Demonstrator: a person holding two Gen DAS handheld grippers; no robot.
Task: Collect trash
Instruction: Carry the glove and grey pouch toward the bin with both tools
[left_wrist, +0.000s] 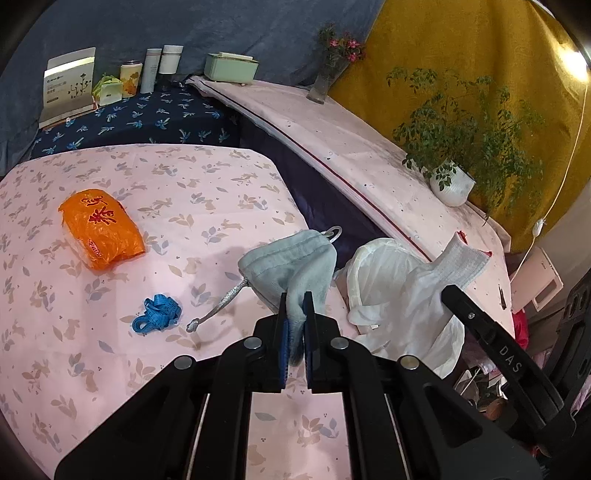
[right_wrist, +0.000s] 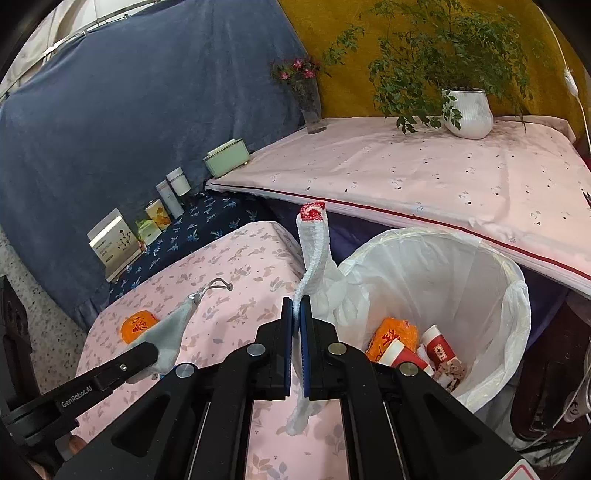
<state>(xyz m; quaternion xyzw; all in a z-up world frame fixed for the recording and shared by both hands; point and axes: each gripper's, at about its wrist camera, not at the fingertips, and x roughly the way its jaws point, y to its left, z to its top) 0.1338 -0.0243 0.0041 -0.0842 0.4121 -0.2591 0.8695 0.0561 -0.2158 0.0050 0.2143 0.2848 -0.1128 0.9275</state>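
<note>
My left gripper (left_wrist: 295, 306) pinches soft fuzzy cloth pouch (left_wrist: 291, 266); orange packet (left_wrist: 101, 229) is glossy crinkled plastic; bin liner (right_wrist: 443, 280) thin, matt.

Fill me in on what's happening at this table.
A person is clearing trash with a handheld gripper in each hand. The left gripper is shut on a grey pouch, and the right gripper is shut on a white sock. Both are held up near the lined bin, which already holds an orange bag and red paper cups. Another orange packet and a blue strap remain on the pink tablecloth.
</note>
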